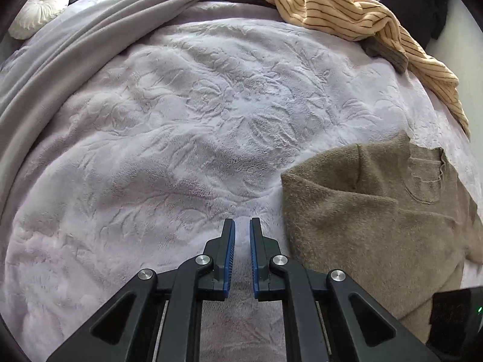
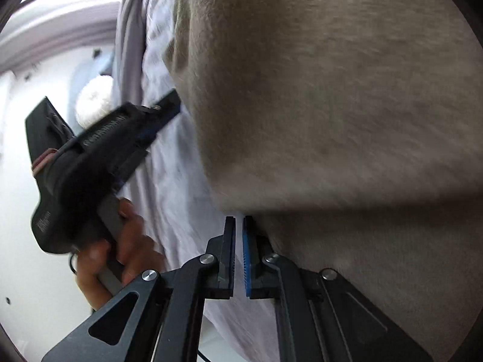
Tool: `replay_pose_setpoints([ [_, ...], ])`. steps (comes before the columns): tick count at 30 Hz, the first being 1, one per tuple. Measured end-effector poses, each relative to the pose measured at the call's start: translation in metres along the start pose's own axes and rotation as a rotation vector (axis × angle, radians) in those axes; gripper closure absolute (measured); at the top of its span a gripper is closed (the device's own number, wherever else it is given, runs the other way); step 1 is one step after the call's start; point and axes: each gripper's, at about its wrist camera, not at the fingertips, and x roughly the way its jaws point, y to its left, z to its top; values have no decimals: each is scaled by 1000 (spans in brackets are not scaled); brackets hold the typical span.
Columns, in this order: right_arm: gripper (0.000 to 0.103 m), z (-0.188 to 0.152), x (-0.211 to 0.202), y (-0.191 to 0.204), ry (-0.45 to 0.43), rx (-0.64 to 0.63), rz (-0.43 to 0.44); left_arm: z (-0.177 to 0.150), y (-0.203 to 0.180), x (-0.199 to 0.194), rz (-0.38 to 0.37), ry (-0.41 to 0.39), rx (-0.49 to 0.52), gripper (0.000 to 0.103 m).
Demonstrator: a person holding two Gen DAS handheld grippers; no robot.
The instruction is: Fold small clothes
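Tan knit sweater (image 1: 377,226) lies part-folded on the bed (image 1: 181,120): soft, light, floppy, so we'd pinch a hem or shoulder edge. Left hand-held gripper (image 1: 242,226) clenched, empty, over bare blanket. Right hand-held gripper (image 2: 239,226) clenched at the sweater's edge; blurred, apparently nothing caught.

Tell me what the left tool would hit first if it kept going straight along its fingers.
Most likely the pale embossed blanket on the bed: the left tool points down at bare fabric, nothing between. The brown sweater lies just to its right, apparently off that line, though the fisheye makes depth uncertain.
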Motion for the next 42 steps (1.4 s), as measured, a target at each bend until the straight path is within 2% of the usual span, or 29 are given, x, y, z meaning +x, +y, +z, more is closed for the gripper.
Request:
replay_pose_setpoints([
  [1,97,-3,-13,-1,-2,-23,-21,-2,-3,-7,-3,-11,24,93],
  [3,75,-5,-55,-9,-47,-52,-49,-3,-11,-15,-31,-25,45,93],
  [4,46,-5,-76,-15,-85,-58,-67,-3,-15,-17,-51,-28,52,93],
  [5,34,-4,-106,-26,-153,-51,-99,-2,-21,-16,-71,-26,57,93],
  [7,34,2,-162,-53,-287,12,-164,-1,-35,-9,-87,-15,69,93],
  [10,34,11,-221,-86,-456,117,-231,-4,-51,8,-58,10,73,93],
  [12,37,19,-245,-101,-527,182,-250,-8,-54,15,-37,18,64,93],
  [13,52,26,-251,-108,-550,208,-237,-10,-54,17,-27,15,60,93],
  [14,97,33,-252,-111,-554,220,-238,-11,-54,18,-22,13,58,93],
  [16,96,48,-258,-109,-532,159,-258,-12,-55,19,-13,12,53,93],
  [18,96,51,-275,-78,-577,-58,-313,-13,-57,20,-1,9,63,93],
  [20,96,49,-283,-58,-616,-187,-357,-13,-61,23,16,6,77,93],
  [22,95,56,-290,-70,-605,-170,-385,-14,-61,24,22,8,68,93],
  [25,90,76,-285,-106,-515,-9,-446,-13,-61,20,38,14,53,93],
  [26,89,77,-286,-119,-494,57,-428,-13,-63,15,56,14,59,93],
  [28,81,67,-296,-128,-525,105,-378,-16,-66,2,90,8,78,93],
  [29,76,64,-300,-127,-533,109,-388,-19,-68,-5,83,6,83,93],
  [31,71,53,-306,-122,-551,100,-395,-27,-74,-21,50,-3,89,93],
  [34,71,44,-302,-100,-562,5,-391,-44,-89,-25,31,11,113,93],
  [36,70,49,-285,-77,-561,-88,-393,-57,-96,-12,48,46,124,93],
  [37,67,54,-278,-72,-548,-115,-397,-65,-96,-1,84,66,128,93],
  [39,64,65,-263,-75,-503,-125,-432,-77,-93,8,99,69,125,93],
  [41,71,71,-257,-94,-455,-77,-522,-81,-91,1,104,54,124,93],
  [42,71,69,-261,-104,-461,-38,-484,-82,-92,-3,114,57,129,93],
])
